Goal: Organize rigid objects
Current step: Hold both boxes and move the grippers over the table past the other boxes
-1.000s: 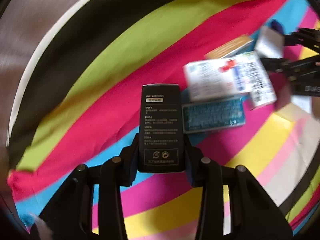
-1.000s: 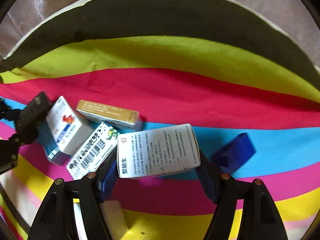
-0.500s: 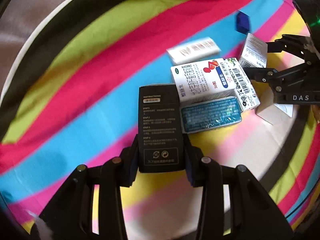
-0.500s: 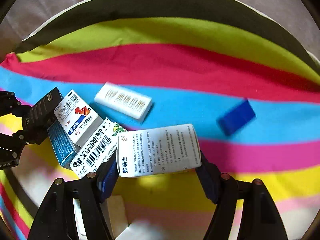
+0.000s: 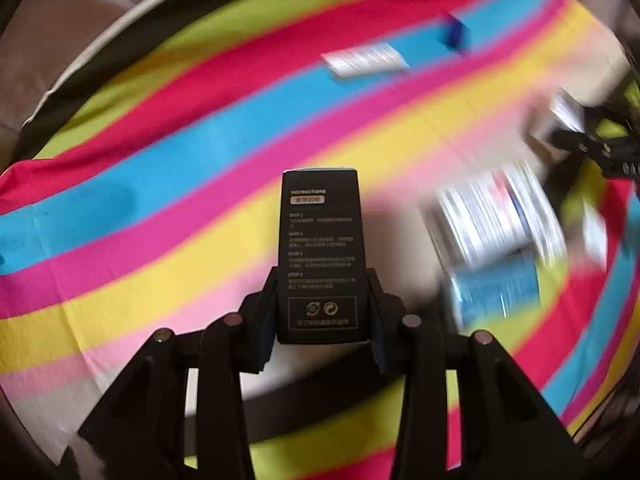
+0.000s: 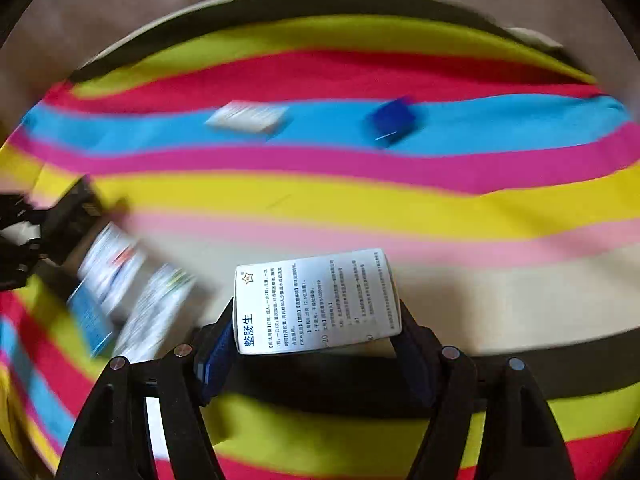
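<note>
- Progress is judged as partial: several boxes are gathered, two are carried, two lie apart.
- A black box (image 5: 320,256) is pinched upright in the left gripper (image 5: 320,308), its printed instructions facing the camera, above the striped cloth (image 5: 160,184).
- A white box (image 6: 316,300) is pinched sideways in the right gripper (image 6: 316,344), the pads pressed on its short ends.
- A blurred pile (image 5: 500,240) of white and teal boxes is seen on the cloth between the two grippers, just beside the black box in the right wrist view; how neatly it is stacked cannot be told.
- A flat white pack (image 6: 248,116) and a blue box (image 6: 392,120) lie on the blue stripe, near each other and well apart from the pile.
- What is left, as a judgement: both held boxes are to be set down with the pile, then the two strays are to be fetched.
- No tray or bin is shown, so the final place cannot be told.
</note>
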Demonstrator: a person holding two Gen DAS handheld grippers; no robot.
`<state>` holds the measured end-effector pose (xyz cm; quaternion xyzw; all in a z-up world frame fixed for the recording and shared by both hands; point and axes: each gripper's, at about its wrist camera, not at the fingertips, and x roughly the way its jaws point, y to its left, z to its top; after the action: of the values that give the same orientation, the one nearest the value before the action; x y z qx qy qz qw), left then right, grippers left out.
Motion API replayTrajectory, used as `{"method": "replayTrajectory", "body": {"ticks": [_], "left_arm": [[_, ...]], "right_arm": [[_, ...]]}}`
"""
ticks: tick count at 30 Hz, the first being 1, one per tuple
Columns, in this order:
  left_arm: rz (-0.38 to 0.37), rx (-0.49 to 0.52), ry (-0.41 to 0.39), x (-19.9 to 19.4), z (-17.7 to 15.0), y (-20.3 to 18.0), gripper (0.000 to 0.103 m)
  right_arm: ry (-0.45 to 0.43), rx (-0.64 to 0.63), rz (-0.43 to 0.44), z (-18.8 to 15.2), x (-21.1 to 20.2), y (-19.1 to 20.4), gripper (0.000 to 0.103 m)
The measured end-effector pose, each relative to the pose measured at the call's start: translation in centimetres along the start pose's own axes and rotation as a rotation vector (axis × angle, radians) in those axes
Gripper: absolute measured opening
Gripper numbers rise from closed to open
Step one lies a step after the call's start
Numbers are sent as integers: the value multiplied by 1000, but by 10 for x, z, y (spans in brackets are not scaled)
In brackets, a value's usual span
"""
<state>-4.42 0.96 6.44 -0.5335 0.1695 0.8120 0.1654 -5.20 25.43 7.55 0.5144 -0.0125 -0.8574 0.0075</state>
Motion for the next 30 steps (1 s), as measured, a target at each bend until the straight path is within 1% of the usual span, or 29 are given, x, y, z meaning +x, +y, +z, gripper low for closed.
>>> {"method": "replayTrajectory", "body": {"ticks": [1,2,3,4,5,6,7,10,12,14,15,17,19,20,21,22,23,24,25,27,29,30], "left_arm": [[24,-12,-11,4,19,1,43],[50,-23,-17,8,35,-2,43],[72,-27,-22,37,70,14,43],[113,-30,-24,51,91,24,43],[142,-25,-19,61,109,47,43],[177,-24,-6,73,122,45,43],[199,-20,1,80,129,43,43],[266,44,22,101,151,27,43],[285,81,46,111,160,18,43],[293,101,57,116,165,13,43],[273,114,59,118,168,9,43],[193,153,64,119,168,0,43],[90,176,60,109,163,-6,43],[60,186,50,103,159,-6,43],[44,192,38,96,156,-4,43],[42,176,16,90,155,3,43],[70,160,2,91,157,9,43],[118,153,-12,94,160,14,43],[129,146,-8,102,162,17,43],[115,136,24,118,164,16,43],[136,179,30,128,164,7,43],[139,198,17,130,165,4,43]], "right_arm": [[-19,30,-37,8,3,-2,71],[-39,56,-94,28,10,-19,71],[-58,76,-175,50,17,-37,71],[-64,82,-214,72,42,-58,71],[-66,83,-275,84,56,-58,71],[-71,71,-357,92,59,-65,71],[-75,48,-416,98,62,-68,71],[-75,1,-479,118,83,-65,71],[-66,-15,-504,127,95,-64,71],[-45,-8,-491,136,110,-65,71],[-37,-8,-475,138,115,-64,71],[-39,-35,-366,141,123,-56,71],[-21,-117,-202,134,121,-35,71],[-19,-148,-155,129,116,-28,71],[-16,-162,-130,125,111,-26,71],[-8,-158,-100,122,107,-26,71],[8,-137,-63,120,105,-31,71],[11,-109,-54,120,104,-37,71],[2,-84,-77,122,104,-43,71],[1,-49,-90,125,107,-50,71],[7,-45,-105,125,112,-51,71],[17,-61,-101,125,117,-48,71]]}}
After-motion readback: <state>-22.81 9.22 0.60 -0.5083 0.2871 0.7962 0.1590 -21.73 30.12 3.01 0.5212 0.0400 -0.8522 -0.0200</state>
